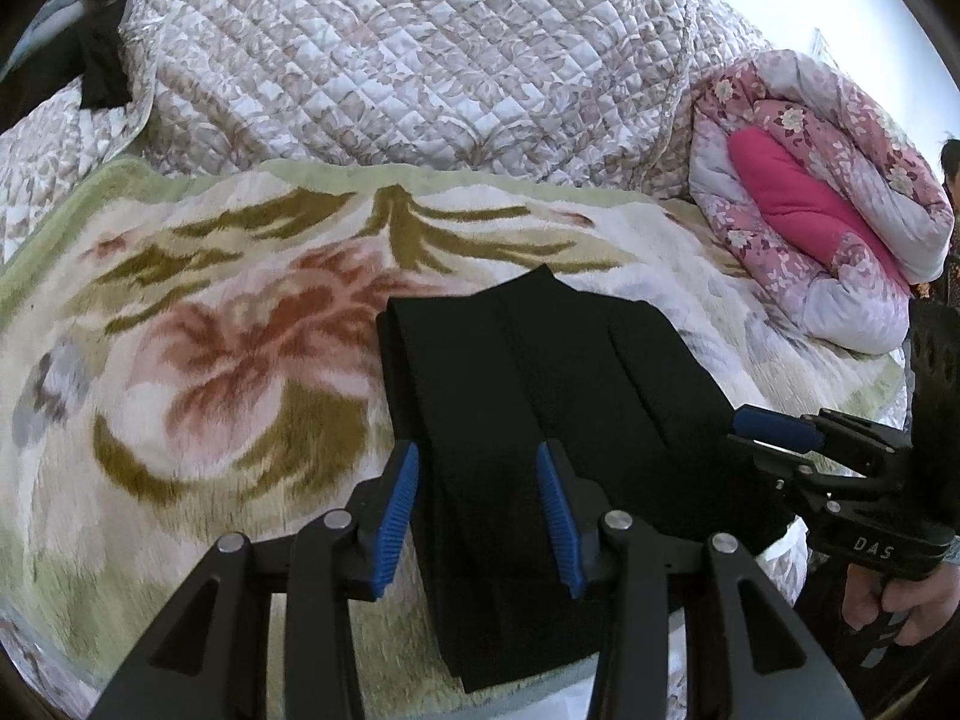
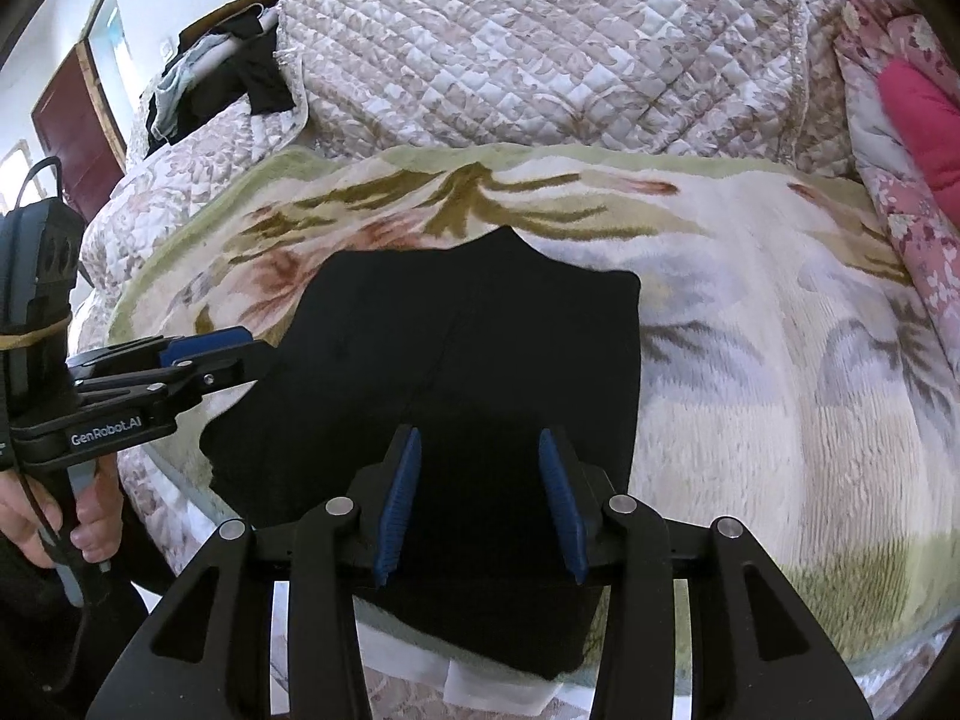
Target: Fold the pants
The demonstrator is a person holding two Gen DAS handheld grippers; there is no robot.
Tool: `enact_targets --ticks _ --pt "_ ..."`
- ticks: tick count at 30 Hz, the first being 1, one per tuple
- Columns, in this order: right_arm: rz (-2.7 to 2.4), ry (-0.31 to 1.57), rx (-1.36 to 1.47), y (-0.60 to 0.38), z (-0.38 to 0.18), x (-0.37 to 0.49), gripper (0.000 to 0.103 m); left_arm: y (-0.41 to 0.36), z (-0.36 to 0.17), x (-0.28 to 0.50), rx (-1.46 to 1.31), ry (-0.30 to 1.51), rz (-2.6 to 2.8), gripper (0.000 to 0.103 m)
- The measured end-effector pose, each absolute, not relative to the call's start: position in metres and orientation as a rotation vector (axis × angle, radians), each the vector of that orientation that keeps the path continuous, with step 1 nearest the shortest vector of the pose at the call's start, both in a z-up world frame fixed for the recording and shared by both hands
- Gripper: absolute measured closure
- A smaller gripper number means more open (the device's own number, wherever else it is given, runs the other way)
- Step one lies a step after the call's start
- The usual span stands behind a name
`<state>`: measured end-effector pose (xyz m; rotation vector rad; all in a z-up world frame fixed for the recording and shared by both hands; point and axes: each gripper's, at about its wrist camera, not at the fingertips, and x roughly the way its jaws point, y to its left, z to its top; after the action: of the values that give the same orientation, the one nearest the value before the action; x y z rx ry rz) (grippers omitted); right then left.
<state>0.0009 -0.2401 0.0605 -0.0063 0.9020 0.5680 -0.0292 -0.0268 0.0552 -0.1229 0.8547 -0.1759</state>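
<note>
Black pants (image 1: 540, 378) lie folded in layers on a floral fleece blanket (image 1: 210, 330) on the bed. My left gripper (image 1: 483, 510) is open just above the near end of the pants, holding nothing. My right gripper (image 2: 480, 498) is open over the near part of the pants (image 2: 468, 360), holding nothing. In the left wrist view the right gripper (image 1: 774, 429) is at the pants' right edge. In the right wrist view the left gripper (image 2: 210, 345) is at the pants' left edge.
A quilted cover (image 1: 420, 60) is piled at the back of the bed. A rolled pink floral duvet (image 1: 828, 192) lies at the right. Dark clothes (image 2: 240, 84) hang at the far left, near a brown door (image 2: 72, 138). The bed's near edge is right below the grippers.
</note>
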Motion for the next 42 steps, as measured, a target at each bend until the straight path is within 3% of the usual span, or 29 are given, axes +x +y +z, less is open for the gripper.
enact_targets --ticks 8,15,18,34,36,39,42 --pt "0.542 0.898 0.021 -0.253 0.066 0.031 0.061 -0.014 0.056 0.0 -0.148 0.849 -0.19 0.052" --pt "0.529 1.004 0.224 -0.28 0.036 0.049 0.061 0.007 0.031 0.002 -0.264 0.906 -0.215 0.051" --pt "0.528 1.029 0.291 -0.285 0.03 0.053 0.061 0.011 0.02 0.005 -0.332 0.938 -0.246 0.046" --pt "0.583 1.092 0.394 -0.279 0.011 0.065 0.06 0.0 0.008 0.014 -0.397 0.939 -0.295 0.041" --pt "0.578 1.08 0.369 -0.276 0.014 0.063 0.069 -0.001 0.009 0.016 -0.389 0.932 -0.285 0.044" --pt "0.58 1.058 0.36 -0.275 0.019 0.058 0.083 -0.003 0.013 0.012 -0.382 0.922 -0.28 0.058" --pt "0.584 1.022 0.348 -0.272 0.03 0.053 0.086 -0.014 0.026 0.008 -0.319 0.898 -0.265 0.071"
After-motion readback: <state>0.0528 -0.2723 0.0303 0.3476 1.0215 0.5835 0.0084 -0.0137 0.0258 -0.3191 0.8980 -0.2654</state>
